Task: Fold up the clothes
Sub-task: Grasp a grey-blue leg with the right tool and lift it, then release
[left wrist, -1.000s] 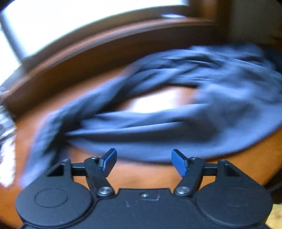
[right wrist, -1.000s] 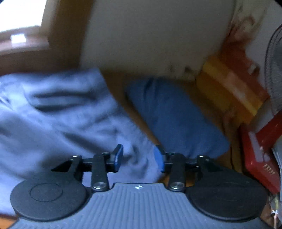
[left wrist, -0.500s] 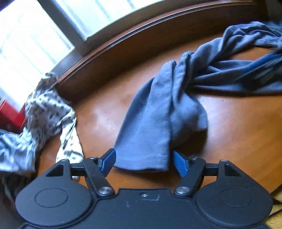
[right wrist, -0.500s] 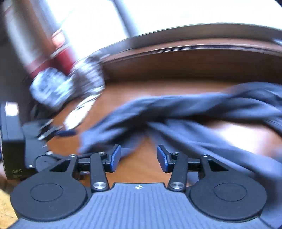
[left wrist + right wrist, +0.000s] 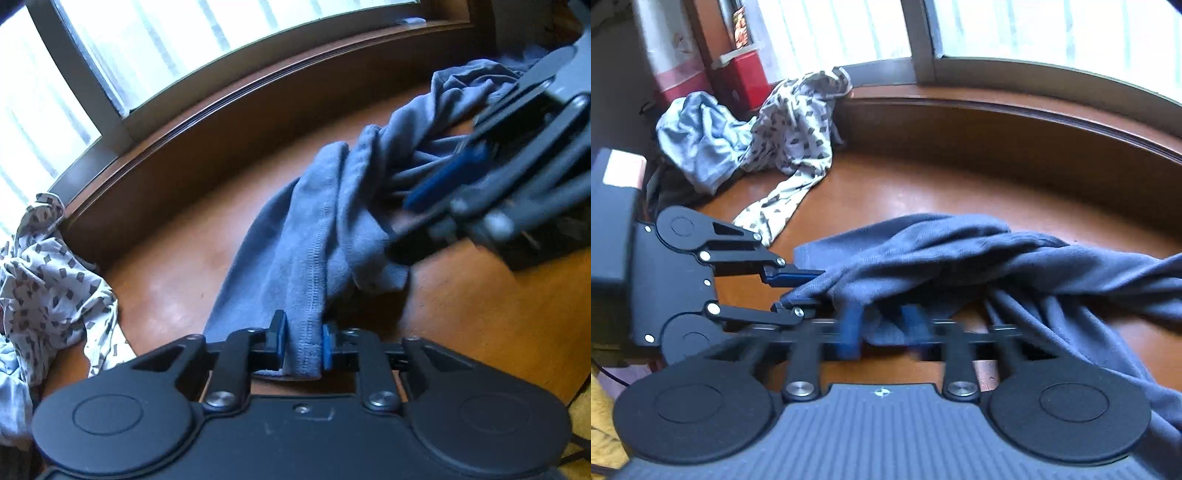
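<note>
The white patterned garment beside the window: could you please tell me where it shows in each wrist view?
Left wrist view: the white patterned garment lies crumpled at the far left edge, on the brown table below the window.
Right wrist view: it lies at upper left, trailing down onto the table, with a pale blue garment to its left.
Shared landmark: the wooden window sill.

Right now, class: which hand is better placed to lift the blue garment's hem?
Left: the left tool is shut on the blue garment hem; the right tool is blurred, apparently open.
</note>
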